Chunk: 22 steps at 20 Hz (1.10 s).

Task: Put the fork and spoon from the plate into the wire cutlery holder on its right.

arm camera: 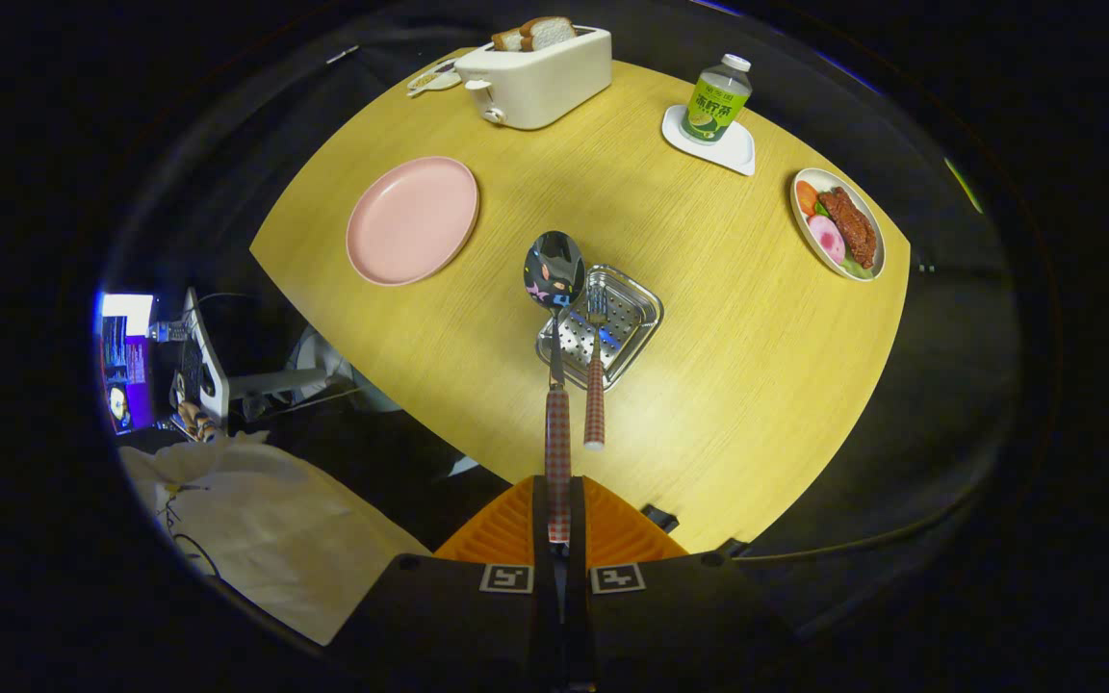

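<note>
Gripper view shows the jaws clamped on the spoon point(555, 385) handle above the cutlery holder point(601, 327), where the fork point(595, 375) already stands; lowering it bowl-first beside the fork should work.

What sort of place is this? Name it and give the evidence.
Likely a mock dining or breakfast table in a recording booth. A toaster holding bread, a pink plate and a plate of food sit on the wooden table. The gripper is shut on a spoon above the cutlery holder, where a fork stands.
</note>
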Tool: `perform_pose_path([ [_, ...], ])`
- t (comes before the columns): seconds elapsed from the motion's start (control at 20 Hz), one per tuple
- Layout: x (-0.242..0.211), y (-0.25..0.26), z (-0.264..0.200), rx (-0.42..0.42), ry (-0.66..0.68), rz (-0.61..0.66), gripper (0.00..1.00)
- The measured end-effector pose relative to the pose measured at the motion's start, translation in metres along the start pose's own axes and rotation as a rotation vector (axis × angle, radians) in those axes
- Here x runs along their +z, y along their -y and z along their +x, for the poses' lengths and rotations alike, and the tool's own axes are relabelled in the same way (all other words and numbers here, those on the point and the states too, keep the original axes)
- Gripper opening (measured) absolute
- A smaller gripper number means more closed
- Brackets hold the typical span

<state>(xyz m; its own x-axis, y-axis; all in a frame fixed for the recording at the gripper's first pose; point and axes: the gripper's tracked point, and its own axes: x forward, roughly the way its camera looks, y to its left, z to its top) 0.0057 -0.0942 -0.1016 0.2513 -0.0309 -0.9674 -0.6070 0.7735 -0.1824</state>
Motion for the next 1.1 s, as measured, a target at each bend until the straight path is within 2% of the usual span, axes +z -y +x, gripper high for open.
perform_pose_path([
  [0.25, -0.014, 0.020, 0.003, 0.030, -0.140, -0.060, 0.07],
  [0.4, -0.017, 0.029, 0.011, 0.056, -0.208, -0.048, 0.07],
  [0.65, -0.008, 0.041, 0.030, 0.092, -0.278, -0.016, 0.07],
  [1.1, 0.014, 0.047, 0.056, 0.091, -0.357, -0.054, 0.10],
])
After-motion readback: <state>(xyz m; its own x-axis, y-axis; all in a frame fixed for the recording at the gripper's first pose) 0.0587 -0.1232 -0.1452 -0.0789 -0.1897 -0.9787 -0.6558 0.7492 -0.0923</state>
